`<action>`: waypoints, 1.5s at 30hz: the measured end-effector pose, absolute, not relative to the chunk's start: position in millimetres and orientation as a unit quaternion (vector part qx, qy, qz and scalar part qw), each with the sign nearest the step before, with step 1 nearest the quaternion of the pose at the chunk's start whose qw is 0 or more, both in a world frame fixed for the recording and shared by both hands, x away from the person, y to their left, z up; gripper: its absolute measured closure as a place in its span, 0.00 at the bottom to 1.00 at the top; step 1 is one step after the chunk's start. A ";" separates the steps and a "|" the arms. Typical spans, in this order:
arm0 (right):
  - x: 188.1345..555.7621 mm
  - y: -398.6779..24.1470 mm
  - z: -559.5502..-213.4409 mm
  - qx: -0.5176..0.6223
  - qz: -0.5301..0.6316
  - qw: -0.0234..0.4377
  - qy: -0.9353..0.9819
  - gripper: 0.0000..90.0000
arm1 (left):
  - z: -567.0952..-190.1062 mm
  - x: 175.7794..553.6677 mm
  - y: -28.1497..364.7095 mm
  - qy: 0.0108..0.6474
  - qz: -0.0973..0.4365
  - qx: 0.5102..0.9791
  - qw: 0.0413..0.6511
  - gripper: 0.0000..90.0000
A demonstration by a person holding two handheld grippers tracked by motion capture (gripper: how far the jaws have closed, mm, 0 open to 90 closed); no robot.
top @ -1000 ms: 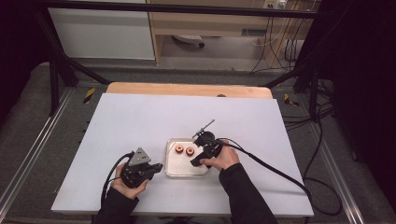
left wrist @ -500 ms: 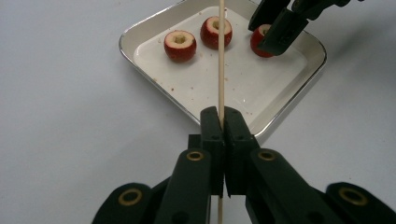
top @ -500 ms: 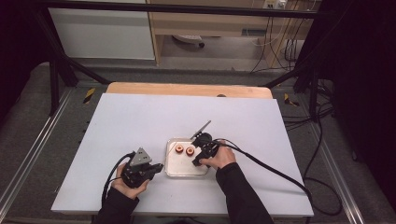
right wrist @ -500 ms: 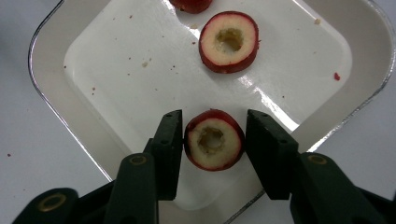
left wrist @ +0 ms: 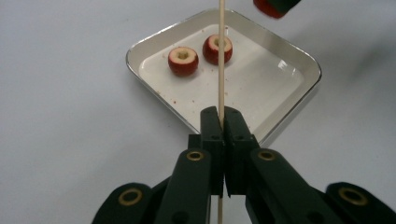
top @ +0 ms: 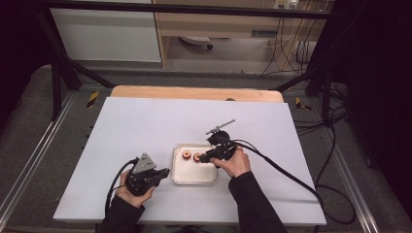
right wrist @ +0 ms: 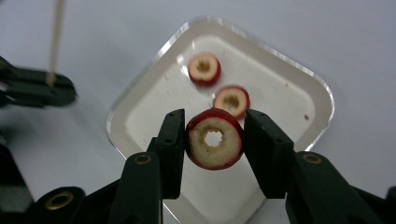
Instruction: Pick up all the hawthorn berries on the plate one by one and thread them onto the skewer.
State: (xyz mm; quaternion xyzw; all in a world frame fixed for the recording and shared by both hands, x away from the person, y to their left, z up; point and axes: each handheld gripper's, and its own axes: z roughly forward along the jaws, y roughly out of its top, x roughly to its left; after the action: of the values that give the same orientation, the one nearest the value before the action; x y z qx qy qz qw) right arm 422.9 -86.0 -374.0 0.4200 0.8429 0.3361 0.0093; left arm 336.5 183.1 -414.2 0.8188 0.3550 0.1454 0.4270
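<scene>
**High view: skewer waits at left, cored fruit lifted at right**

High view, from the left: the left tongs lie low over the white surface, near the person's edge, just left of the tray. In the left gripper view their jaws are shut tight on a thin wooden skewer, which runs straight out over the tray. Held level and steady like this, the stick looks ready to receive a piece of fruit; the tight grip near its butt end would keep it from twisting when something is pushed on.

Next comes the square metal tray, set between the two hands so both can reach it. Two cored red fruits sit in its far part, side by side and apart, holes up.

At the right, the right tongs hover over the tray's right half. Their jaws have just been closing, and in the right gripper view they now press on a third cored fruit from both sides, about half open around it. That fruit hangs clear above the tray floor, its hole facing the camera. Gripping it by the red skin leaves the core hole free, which I judge is so the skewer tip can pass through it. The fruit and the stick are not yet lined up.
</scene>
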 end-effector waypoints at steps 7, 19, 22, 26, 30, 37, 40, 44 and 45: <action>409.6 -104.1 -357.3 0.439 0.491 0.022 0.752 0.67 | -410.2 333.7 185.7 0.371 0.146 0.799 0.450 0.98; 402.7 -104.0 -375.1 0.452 0.637 0.020 0.624 0.67 | -405.7 326.2 180.2 0.386 0.133 0.784 0.468 0.98; 400.5 -99.4 -378.5 0.446 0.668 0.031 0.595 0.67 | -404.3 323.5 177.8 0.395 0.131 0.777 0.473 0.98; 397.4 -93.2 -382.4 0.445 0.702 0.030 0.556 0.67 | -402.8 320.9 175.2 0.401 0.134 0.771 0.476 0.98; 396.1 -89.0 -386.6 0.447 0.727 0.022 0.521 0.67 | -401.6 319.9 173.1 0.409 0.133 0.765 0.480 0.98; 392.8 -83.8 -391.9 0.452 0.754 -0.007 0.476 0.67 | -399.6 319.7 163.4 0.411 0.125 0.762 0.484 0.98; 391.2 -84.3 -391.0 0.449 0.760 -0.024 0.468 0.67 | -396.9 319.7 157.6 0.407 0.124 0.762 0.487 0.98; 390.5 -86.4 -387.8 0.444 0.765 -0.035 0.466 0.67 | -392.4 319.2 150.9 0.399 0.121 0.764 0.492 0.98; 390.3 -87.1 -387.0 0.442 0.765 -0.035 0.467 0.67 | -391.7 318.9 149.7 0.398 0.122 0.764 0.492 0.98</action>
State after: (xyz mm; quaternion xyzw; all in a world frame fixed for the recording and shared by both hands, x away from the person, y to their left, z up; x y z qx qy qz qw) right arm 390.3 -87.1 -387.0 0.4421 0.4667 0.7652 -0.0352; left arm 318.9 149.7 -391.7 0.7643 0.3985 0.1216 0.4923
